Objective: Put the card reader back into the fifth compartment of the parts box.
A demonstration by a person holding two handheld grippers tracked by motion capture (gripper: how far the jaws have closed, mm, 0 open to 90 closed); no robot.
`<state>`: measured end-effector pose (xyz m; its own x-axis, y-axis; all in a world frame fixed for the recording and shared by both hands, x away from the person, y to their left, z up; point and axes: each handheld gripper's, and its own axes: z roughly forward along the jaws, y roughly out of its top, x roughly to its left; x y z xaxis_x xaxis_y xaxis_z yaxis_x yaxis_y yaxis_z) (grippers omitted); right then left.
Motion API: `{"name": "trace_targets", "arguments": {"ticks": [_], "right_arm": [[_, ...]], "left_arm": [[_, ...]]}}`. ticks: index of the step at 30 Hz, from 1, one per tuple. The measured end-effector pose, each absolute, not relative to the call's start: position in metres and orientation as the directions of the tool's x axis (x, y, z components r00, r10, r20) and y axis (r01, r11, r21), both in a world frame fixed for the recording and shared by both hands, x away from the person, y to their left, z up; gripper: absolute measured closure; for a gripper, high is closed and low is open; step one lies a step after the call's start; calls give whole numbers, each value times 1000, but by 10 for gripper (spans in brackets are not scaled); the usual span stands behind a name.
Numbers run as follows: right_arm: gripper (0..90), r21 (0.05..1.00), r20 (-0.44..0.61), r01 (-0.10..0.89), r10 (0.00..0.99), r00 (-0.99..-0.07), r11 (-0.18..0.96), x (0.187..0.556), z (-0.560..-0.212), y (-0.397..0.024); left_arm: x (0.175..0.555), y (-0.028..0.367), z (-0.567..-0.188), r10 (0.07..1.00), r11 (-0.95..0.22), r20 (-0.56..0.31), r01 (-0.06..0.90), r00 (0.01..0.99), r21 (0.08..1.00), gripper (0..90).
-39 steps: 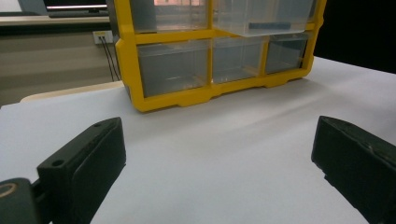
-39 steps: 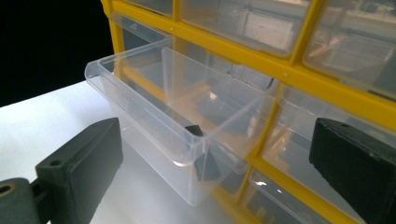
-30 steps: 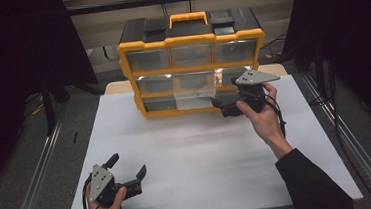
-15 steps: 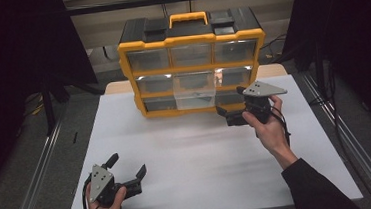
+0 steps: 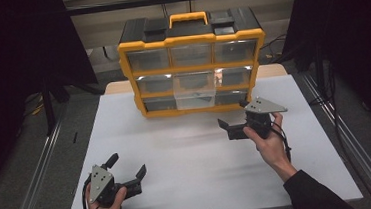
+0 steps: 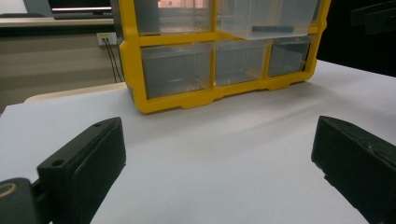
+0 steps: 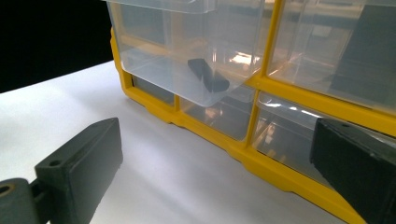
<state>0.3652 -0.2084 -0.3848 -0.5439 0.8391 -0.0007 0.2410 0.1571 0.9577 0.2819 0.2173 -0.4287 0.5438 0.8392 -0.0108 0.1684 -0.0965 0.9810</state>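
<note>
A white table (image 5: 193, 159) stood in a dim room with dark curtains on both sides. At the near left corner the left gripper (image 5: 128, 173) rested in the person's hand, its jaws spread wide and holding nothing, well apart from the work. At the far middle stood a yellow drawer cabinet (image 5: 193, 64), its middle drawer (image 5: 195, 89) pulled out, a small dark piece (image 7: 208, 74) lying inside. To the right, the right gripper (image 5: 233, 129) hovered just in front of the cabinet, jaws wide and empty. Judging from this, a reach for the clear drawer could miss its thin front edge, or a hard pull could draw it right out and spill the piece.
</note>
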Motion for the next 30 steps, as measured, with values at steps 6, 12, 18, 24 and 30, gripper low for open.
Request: {"name": "trace_targets", "arguments": {"ticks": [6,12,18,24,30], "right_arm": [[21,961,7,237,848,-530,140,357,-392,-213],[21,962,24,246,857,-515,121,348,-402,-220],[21,962,42,255,863,-503,101,337,-406,-224],[23,963,57,257,872,-486,81,328,-410,-233],[24,964,61,256,887,-457,66,316,-415,-244]], "left_arm": [[282,218,-429,843,-98,-9,171,537,980,31],[282,217,-429,845,-88,-19,174,535,981,31],[282,218,-429,847,-90,-18,177,531,980,31],[281,218,-429,855,-88,-17,177,519,980,31],[280,218,-429,857,-90,-17,182,515,979,30]]}}
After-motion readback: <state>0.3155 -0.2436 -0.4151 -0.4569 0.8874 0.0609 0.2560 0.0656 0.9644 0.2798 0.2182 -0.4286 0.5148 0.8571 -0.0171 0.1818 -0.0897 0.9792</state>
